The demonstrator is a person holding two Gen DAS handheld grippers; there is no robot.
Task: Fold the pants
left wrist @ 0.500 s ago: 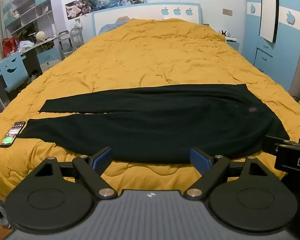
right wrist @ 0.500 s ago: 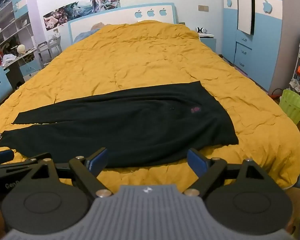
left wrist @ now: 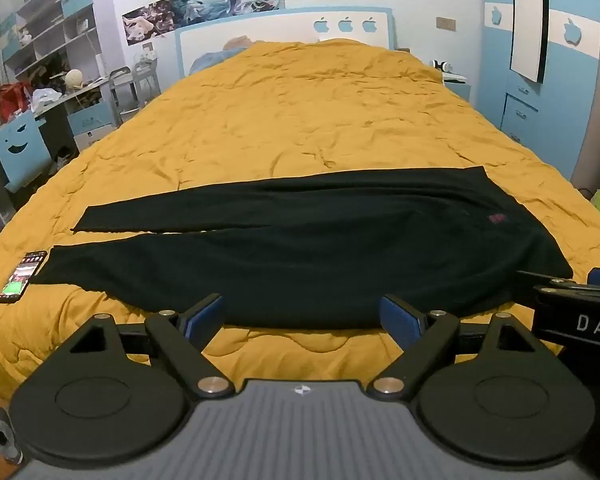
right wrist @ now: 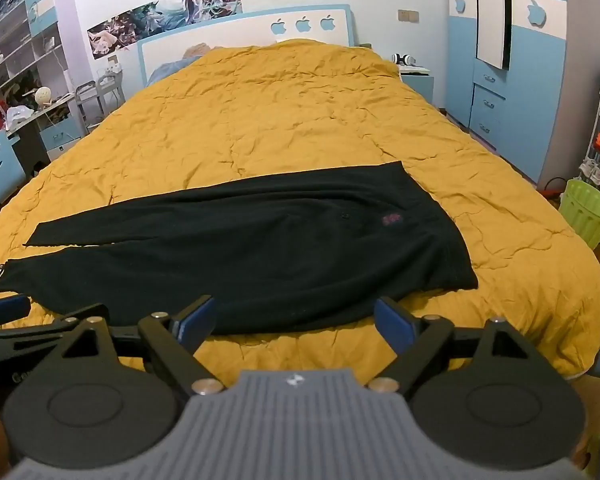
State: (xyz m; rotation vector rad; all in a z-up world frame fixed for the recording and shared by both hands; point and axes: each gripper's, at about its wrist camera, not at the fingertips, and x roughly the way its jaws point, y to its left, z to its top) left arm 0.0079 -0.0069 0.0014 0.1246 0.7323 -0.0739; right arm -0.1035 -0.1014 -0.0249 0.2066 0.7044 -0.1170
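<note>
The black pants [left wrist: 320,248] lie spread flat across the near part of the bed, on the mustard-yellow quilt [left wrist: 300,120], with the waist toward the right and the two legs running left, slightly parted at the cuffs. A small red emblem [left wrist: 498,218] sits near the waist; its lettering is too small to read. Just beside the nearer cuff, a phone [left wrist: 22,276] lies on the quilt with its screen lit.

The left gripper [left wrist: 302,314] hovers over the near edge of the pants, its blue-padded fingers [left wrist: 204,314] spread wide with nothing between them. The right gripper [right wrist: 292,316] hangs likewise toward the waist end, fingers released and empty. In the left wrist view, the right gripper's body shows the white letters "DAS" before the frame cuts it off.

Three blue apple shapes mark the white headboard [left wrist: 284,36], and the same shape appears on the blue wardrobe [right wrist: 536,12]. Posters [left wrist: 204,8] hang above the headboard. A green bin [right wrist: 588,212] stands on the floor to the right of the bed.
</note>
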